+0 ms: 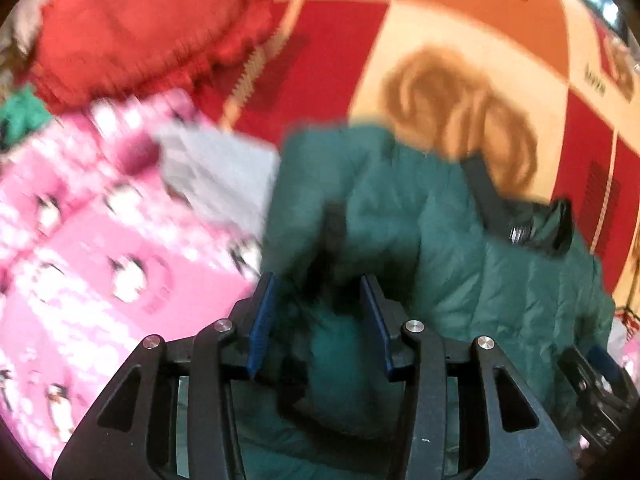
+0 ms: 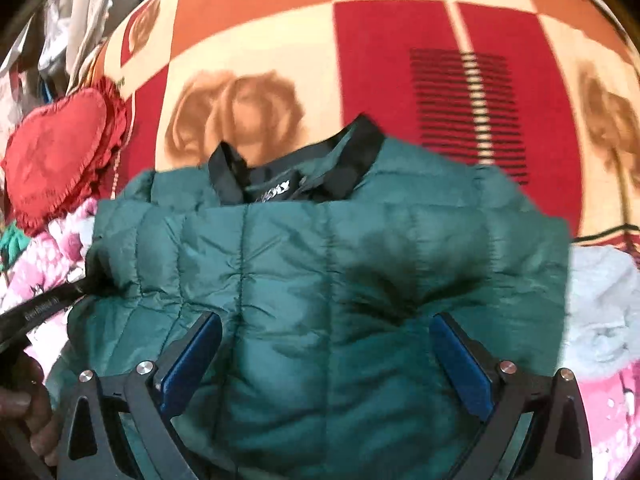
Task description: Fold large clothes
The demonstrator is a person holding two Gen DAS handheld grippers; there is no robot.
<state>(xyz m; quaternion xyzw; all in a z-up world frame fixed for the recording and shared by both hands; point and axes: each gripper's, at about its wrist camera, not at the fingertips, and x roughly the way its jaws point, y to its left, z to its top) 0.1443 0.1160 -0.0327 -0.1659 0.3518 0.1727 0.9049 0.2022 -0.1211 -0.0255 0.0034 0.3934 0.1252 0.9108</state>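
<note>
A dark green quilted jacket (image 2: 320, 248) lies folded on the bed, its black collar (image 2: 360, 136) at the far edge. My right gripper (image 2: 326, 320) hovers over the jacket's near part, jaws wide open, with the pads (image 2: 192, 360) clear of the fabric. In the left wrist view the jacket (image 1: 440, 240) fills the right half. My left gripper (image 1: 318, 284) stands partly open with a bunched fold of green fabric between its blue pads (image 1: 262, 320); the pads do not seem to press it. The right gripper's body (image 1: 600, 400) shows at the lower right.
The bedspread (image 2: 400, 40) is red, orange and cream checks with rose prints. A red heart cushion (image 1: 140, 28) lies far left. A pink penguin-print blanket (image 1: 100, 260) and a grey cloth (image 1: 216, 168) adjoin the jacket's left side. A pale fluffy cloth (image 2: 600, 312) lies right. A hand (image 2: 24, 408) shows at the left edge.
</note>
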